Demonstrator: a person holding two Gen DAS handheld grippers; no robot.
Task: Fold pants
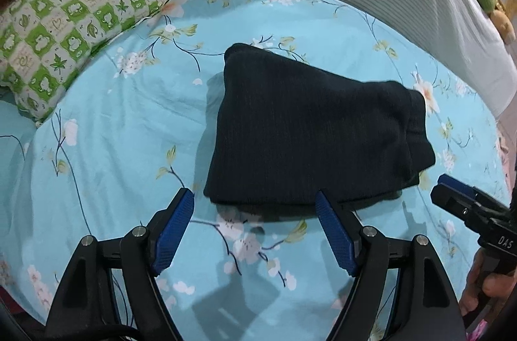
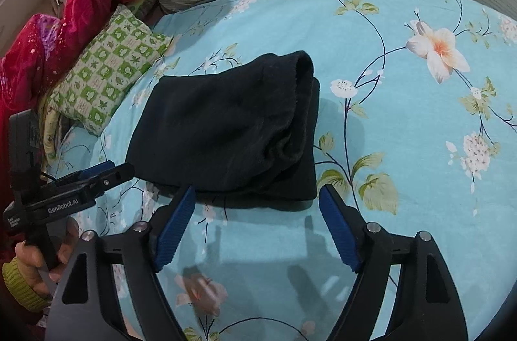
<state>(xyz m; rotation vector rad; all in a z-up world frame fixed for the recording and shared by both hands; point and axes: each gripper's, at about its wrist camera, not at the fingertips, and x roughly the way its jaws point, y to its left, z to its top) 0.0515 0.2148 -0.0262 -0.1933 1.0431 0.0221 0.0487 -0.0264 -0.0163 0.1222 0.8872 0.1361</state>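
Pants [image 1: 310, 131] folded (on bedsheet [image 1: 129, 121])

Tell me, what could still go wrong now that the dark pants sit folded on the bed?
1. The pants look bulky; the waistband bulges at one end, so the top layer might slump open.
2. Both grippers, left and right, hang open right at the near edge; a careless move could snag it.
3. The flowered sheet is soft and wrinkled, so the stack may tilt.
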